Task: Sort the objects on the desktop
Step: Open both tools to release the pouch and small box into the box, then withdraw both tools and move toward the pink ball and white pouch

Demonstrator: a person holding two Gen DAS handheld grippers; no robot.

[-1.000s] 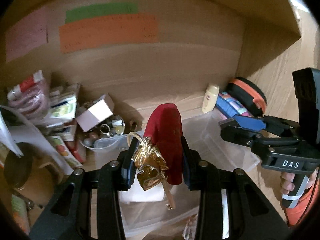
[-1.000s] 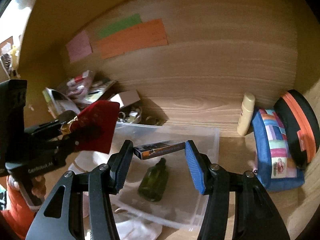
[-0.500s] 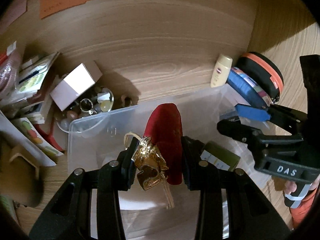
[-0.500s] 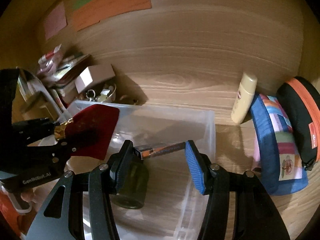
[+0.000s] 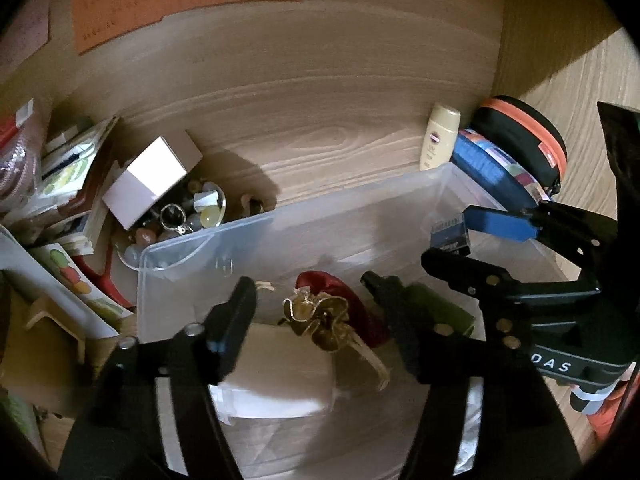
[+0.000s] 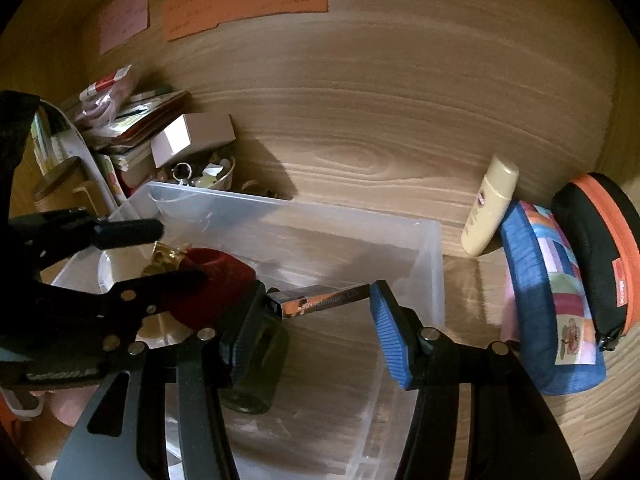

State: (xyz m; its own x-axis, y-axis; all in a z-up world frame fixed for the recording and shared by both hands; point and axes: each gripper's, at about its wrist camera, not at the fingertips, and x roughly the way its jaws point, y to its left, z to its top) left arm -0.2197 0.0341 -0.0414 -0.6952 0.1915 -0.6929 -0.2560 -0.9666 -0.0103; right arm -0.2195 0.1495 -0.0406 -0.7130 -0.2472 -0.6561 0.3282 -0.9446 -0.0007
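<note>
1. The red pouch (image 5: 352, 300) lies in the clear bin (image 5: 280, 224) at lower centre, long axis running from its gold bow (image 5: 320, 320) up and right.
2. Left gripper (image 5: 320, 316): jaws just sprang apart and now stand wide, clear of the pouch, which was pinched a moment ago.
3. Right gripper (image 6: 320, 304): jaws half-spread, pinching a slim box (image 6: 320, 300) end to end, lying across the frame over the bin.

A wooden desk (image 6: 360, 168) carries a clear bin (image 6: 434, 264) and clutter.
</note>
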